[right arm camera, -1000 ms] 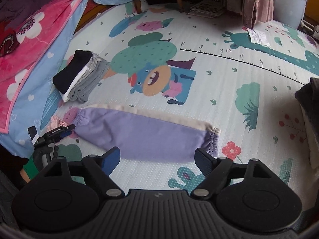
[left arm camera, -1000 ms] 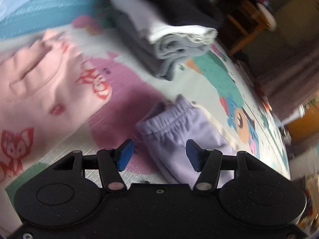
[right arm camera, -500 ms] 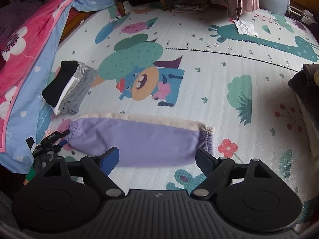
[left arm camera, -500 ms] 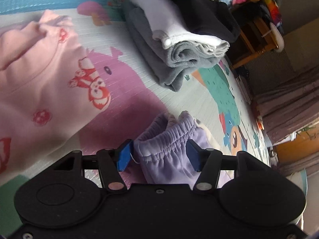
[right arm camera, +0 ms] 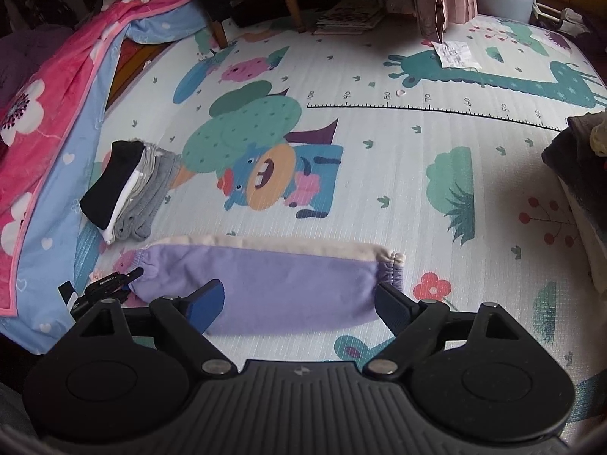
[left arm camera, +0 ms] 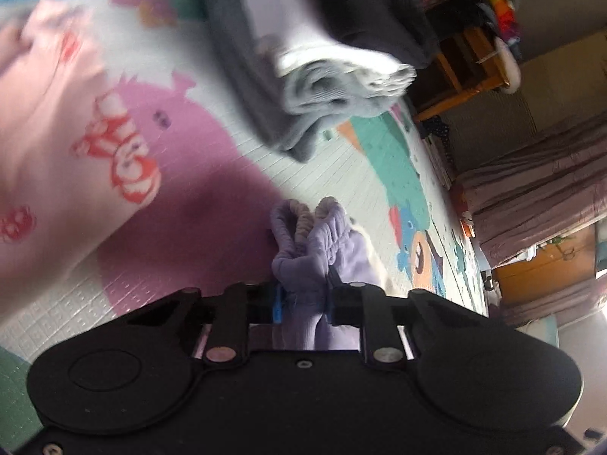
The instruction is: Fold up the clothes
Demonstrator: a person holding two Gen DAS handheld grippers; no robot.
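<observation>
Folded purple trousers point(right arm camera: 288, 284) with a cream edge lie lengthwise on the play mat point(right arm camera: 379, 174). My left gripper point(left arm camera: 303, 299) is shut on their elastic waistband end point(left arm camera: 315, 242), which bunches up between the blue pads. In the right wrist view the left gripper point(right arm camera: 114, 280) shows at the trousers' left end. My right gripper point(right arm camera: 299, 303) is open and empty, hovering above the trousers' near edge, its fingers spanning most of their length.
A stack of folded grey, white and black clothes point(right arm camera: 129, 189) sits left of the trousers and also shows in the left wrist view point(left arm camera: 322, 60). A pink printed garment point(left arm camera: 64, 144) lies beside it. Pink and blue bedding point(right arm camera: 49, 121) runs along the left. Dark clothes point(right arm camera: 576, 167) lie at right.
My left gripper moved onto the waistband end and closed on it, bunching the fabric. My right gripper drifted lower and closer over the trousers, still open.
</observation>
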